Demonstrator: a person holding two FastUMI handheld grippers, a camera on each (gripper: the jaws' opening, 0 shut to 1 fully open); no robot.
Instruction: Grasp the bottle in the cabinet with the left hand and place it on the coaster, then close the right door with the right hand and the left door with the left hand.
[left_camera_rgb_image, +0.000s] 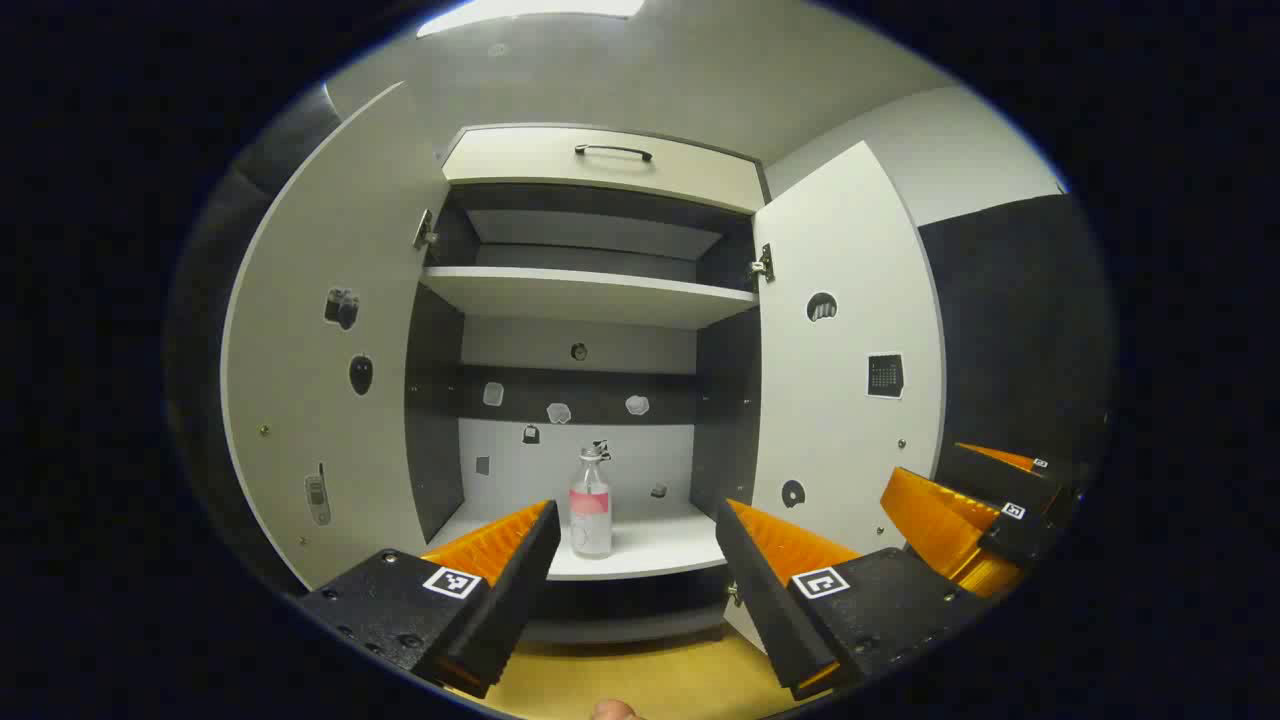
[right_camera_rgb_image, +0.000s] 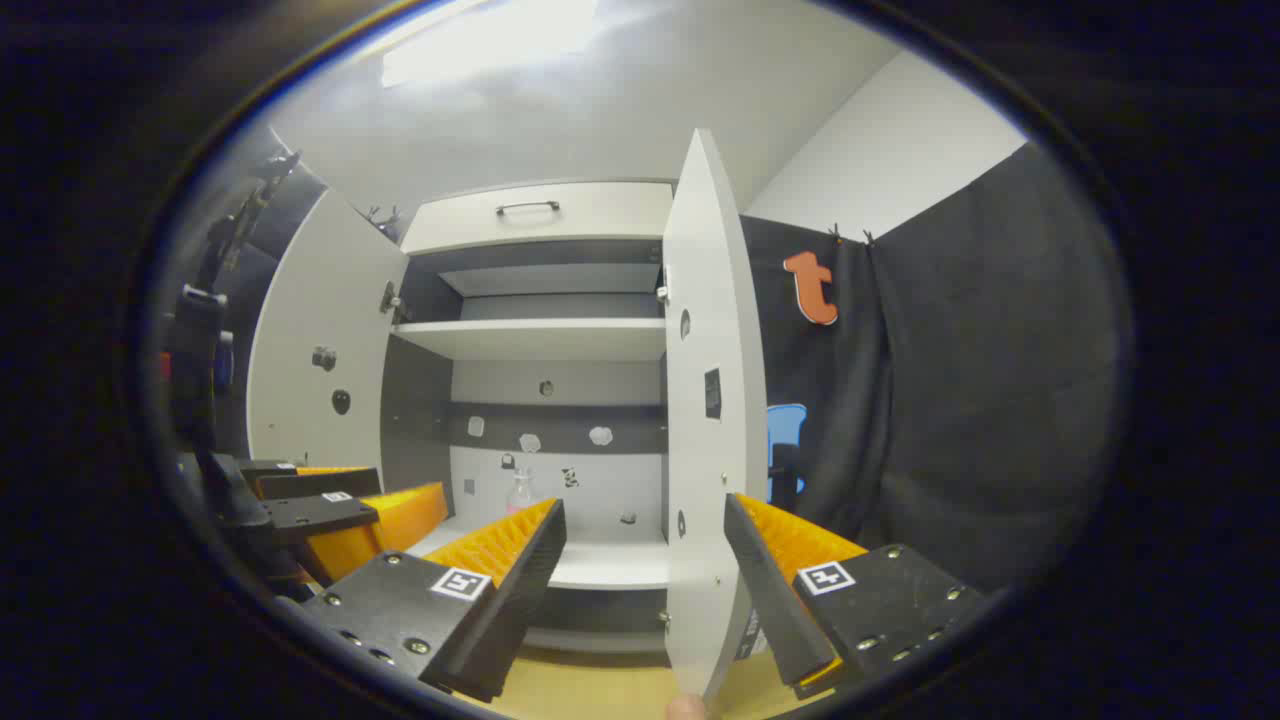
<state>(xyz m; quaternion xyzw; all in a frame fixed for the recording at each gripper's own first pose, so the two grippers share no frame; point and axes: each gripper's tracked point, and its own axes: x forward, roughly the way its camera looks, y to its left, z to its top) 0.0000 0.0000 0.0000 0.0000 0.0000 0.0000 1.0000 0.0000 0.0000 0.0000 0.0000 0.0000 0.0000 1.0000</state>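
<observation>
A clear bottle with pink liquid and a metal clasp top stands upright on the cabinet's lower shelf, left of centre. My left gripper is open in front of the cabinet, short of the shelf, with the bottle just inside its left finger. Both white doors stand open: the left door and the right door. My right gripper is open too, and the right door shows edge-on between its fingers. The bottle is small behind the left finger there.
A drawer with a dark handle tops the cabinet, above an upper shelf. A light wooden surface lies below the cabinet. The right gripper hangs beside the right door; the left gripper sits at the far left.
</observation>
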